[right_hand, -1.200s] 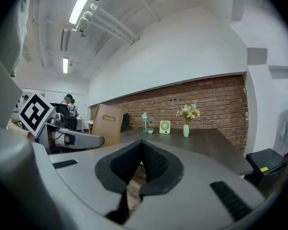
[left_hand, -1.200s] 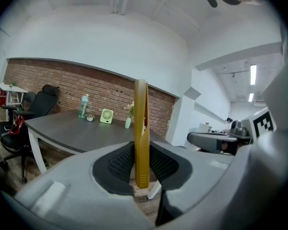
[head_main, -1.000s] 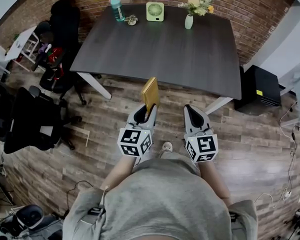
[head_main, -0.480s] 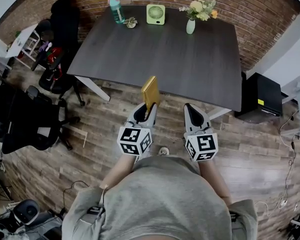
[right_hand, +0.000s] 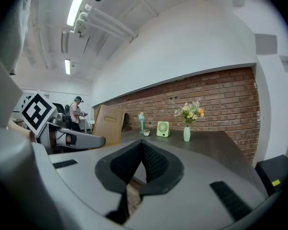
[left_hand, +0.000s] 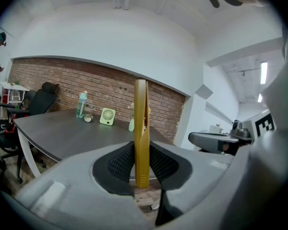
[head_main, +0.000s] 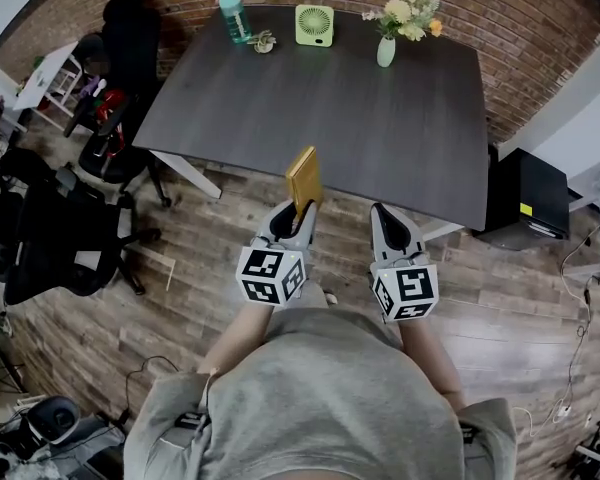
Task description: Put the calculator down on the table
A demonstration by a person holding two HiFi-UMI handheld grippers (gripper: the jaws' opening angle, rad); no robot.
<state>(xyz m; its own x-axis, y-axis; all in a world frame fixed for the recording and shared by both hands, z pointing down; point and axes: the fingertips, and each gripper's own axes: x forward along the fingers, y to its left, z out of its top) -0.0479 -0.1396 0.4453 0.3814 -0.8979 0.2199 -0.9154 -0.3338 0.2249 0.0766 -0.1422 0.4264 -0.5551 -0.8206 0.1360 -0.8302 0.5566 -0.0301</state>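
A flat gold calculator [head_main: 303,178] stands on edge between the pads of my left gripper [head_main: 298,213], which is shut on its lower end. In the left gripper view the calculator [left_hand: 141,128] rises thin and upright from the left gripper [left_hand: 141,150]. It hangs in the air at the near edge of the dark table [head_main: 320,98], above the wooden floor. My right gripper [head_main: 388,218] is level beside it, shut with nothing between its jaws. In the right gripper view the right gripper [right_hand: 142,145] points at the table, and the calculator [right_hand: 108,123] shows broadside at the left.
Along the table's far edge stand a blue bottle [head_main: 233,13], a green fan [head_main: 314,24] and a vase of flowers [head_main: 385,48]. Black office chairs [head_main: 40,238] are at the left, a black box [head_main: 525,193] at the right. A person [right_hand: 78,111] stands far off.
Both grippers and the calculator have come forward toward the table's near edge. The grip on the calculator is unchanged.
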